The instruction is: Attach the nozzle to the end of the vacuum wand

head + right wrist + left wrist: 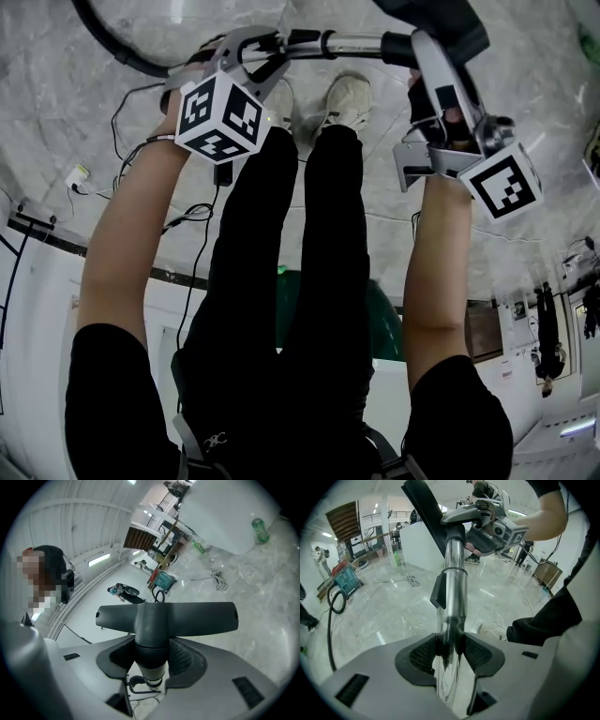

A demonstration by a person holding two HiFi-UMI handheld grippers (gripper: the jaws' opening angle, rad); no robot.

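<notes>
A chrome vacuum wand [352, 42] lies level in front of me in the head view. My left gripper [267, 47] is shut on it near one end. In the left gripper view the wand [452, 588] runs up from between the pads of the left gripper [450, 651] to a black collar. There it meets the dark grey T-shaped nozzle [424, 508]. My right gripper [487, 524] holds that nozzle. In the right gripper view the right gripper [152, 656] is shut on the round neck of the nozzle [164, 618]. Whether the neck is fully seated on the wand I cannot tell.
A black hose [112, 37] curves over the marble floor at the upper left. My white shoes [347, 98] stand below the wand. Thin cables [192, 220] hang by my left arm. A white counter with a green bottle [397, 557] and a teal machine [347, 581] stand further off.
</notes>
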